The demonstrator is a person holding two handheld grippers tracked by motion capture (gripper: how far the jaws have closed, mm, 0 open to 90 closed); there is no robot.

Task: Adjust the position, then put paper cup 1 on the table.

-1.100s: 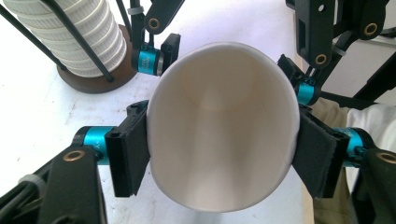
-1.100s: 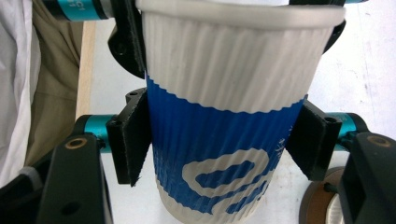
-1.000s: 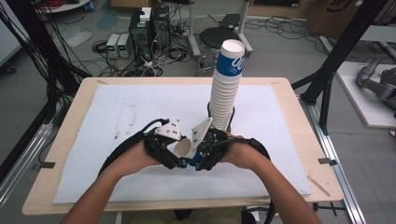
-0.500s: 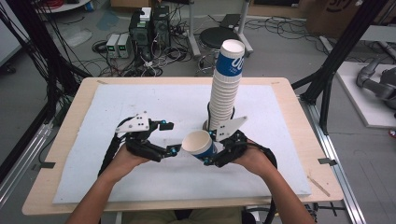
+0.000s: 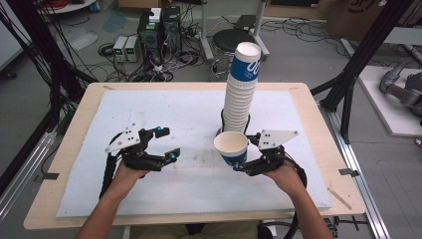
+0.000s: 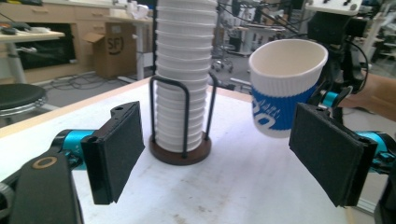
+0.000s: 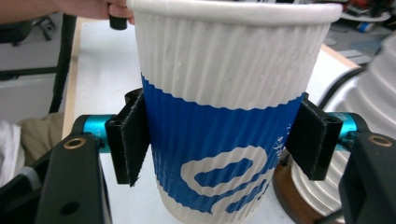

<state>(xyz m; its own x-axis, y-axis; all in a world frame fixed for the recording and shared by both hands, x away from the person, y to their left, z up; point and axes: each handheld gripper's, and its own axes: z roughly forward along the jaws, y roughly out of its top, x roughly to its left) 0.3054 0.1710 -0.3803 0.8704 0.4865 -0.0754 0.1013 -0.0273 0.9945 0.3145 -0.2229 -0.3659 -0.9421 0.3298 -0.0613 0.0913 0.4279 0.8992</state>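
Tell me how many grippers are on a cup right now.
1. The right gripper is clamped on the blue-and-white paper cup, beside the cup stack in its wire holder. The left gripper stands open over the white mat, holding nothing.

A white mat covers most of the pale wooden table, its surface marked with faint smudges. On the floor beyond the far edge a black round stool stands just behind the table, and to its left two dark computer towers sit side by side with small grey boxes next to them, among loose coils of cable. Black frame struts slant down at the far right, and more rise at the left. A cardboard box rests on the floor under a long workbench against the back wall.
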